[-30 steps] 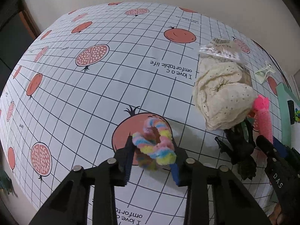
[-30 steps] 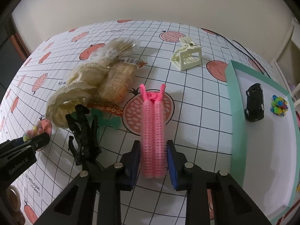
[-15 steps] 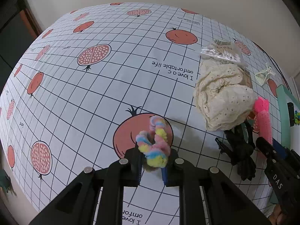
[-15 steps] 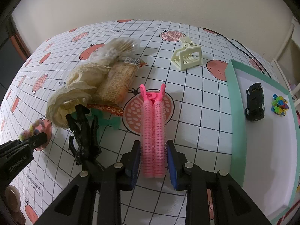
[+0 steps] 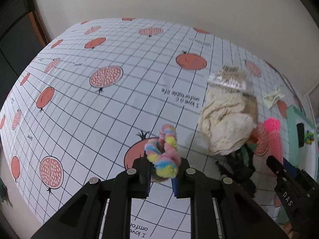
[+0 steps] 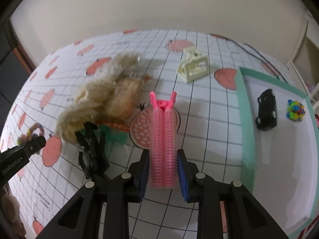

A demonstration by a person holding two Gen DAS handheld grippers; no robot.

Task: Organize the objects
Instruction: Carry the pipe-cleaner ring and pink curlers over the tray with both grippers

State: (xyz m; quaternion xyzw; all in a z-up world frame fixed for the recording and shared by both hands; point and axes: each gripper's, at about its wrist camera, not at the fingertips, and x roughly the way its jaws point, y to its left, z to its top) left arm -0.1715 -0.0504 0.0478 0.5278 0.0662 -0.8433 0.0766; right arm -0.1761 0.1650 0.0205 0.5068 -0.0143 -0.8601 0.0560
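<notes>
A pastel fuzzy ring (image 5: 163,151) is pinched upright in my left gripper (image 5: 160,176), which is shut on it just above the pomegranate-print tablecloth (image 5: 99,119). A pink double hair-roller clip (image 6: 163,131) lies lengthwise between the blue pads of my right gripper (image 6: 163,159), and both pads press its sides. In the right wrist view the pastel ring (image 6: 33,131) shows at the far left. A teal-rimmed white tray (image 6: 246,131) at the right holds a black toy car (image 6: 267,109) and a small multicoloured toy (image 6: 295,110).
A cream lace cloth (image 6: 85,103) lies heaped on a snack packet (image 6: 123,97). A black claw clip (image 6: 91,149) rests just left of my right gripper. A cream claw clip (image 6: 193,65) sits farther back. A clear bag of swabs (image 5: 229,77) lies behind the cloth.
My left gripper closed on the pastel ring and raised it off the cloth. My right gripper's pads closed in on the pink roller clip, and both views tilted upward.
</notes>
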